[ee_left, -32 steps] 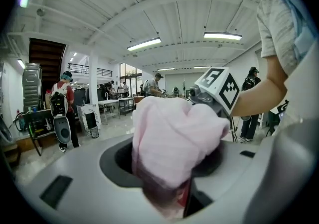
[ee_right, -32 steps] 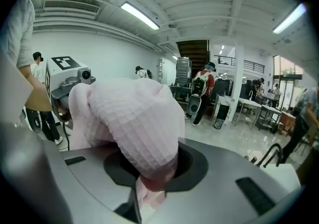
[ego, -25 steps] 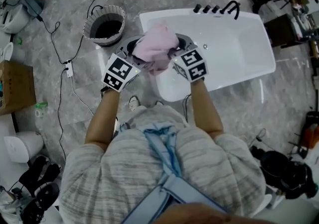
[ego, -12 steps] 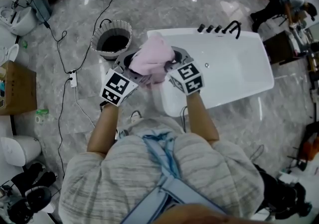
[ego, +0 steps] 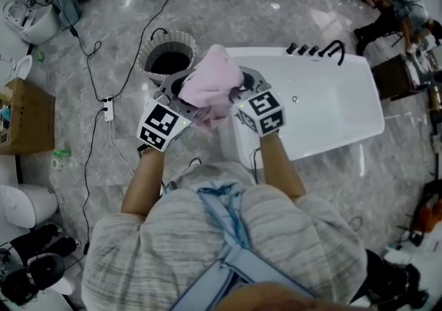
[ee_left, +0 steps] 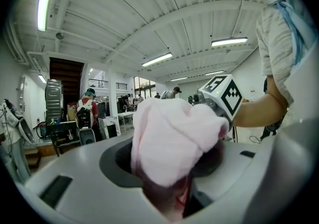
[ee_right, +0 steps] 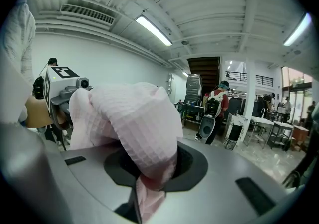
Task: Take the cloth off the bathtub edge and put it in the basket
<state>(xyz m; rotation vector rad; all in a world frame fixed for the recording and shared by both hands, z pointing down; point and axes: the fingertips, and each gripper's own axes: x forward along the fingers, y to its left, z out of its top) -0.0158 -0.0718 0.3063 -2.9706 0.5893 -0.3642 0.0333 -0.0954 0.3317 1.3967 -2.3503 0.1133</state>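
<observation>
A pink cloth (ego: 213, 86) is bunched up in the air between my two grippers, lifted above the left end of the white bathtub (ego: 324, 106). My left gripper (ego: 185, 95) is shut on the cloth's left side, and the cloth (ee_left: 172, 141) fills its jaws. My right gripper (ego: 238, 93) is shut on the cloth's right side, with the waffle-weave cloth (ee_right: 134, 128) draped over its jaws. The round grey basket (ego: 166, 58) stands on the floor just beyond and left of the cloth, dark inside. Both grippers point upward, with the ceiling behind them.
Black taps (ego: 318, 49) sit on the tub's far rim. A cable and power strip (ego: 108, 108) trail across the grey marble floor left of the basket. A cardboard box (ego: 26, 117) stands at far left. A person (ee_right: 217, 113) stands in the background.
Both grippers, still holding the cloth, have shifted left, off the tub's end and nearer the basket. The head camera has moved too, so basket and tub sit further right in view.
</observation>
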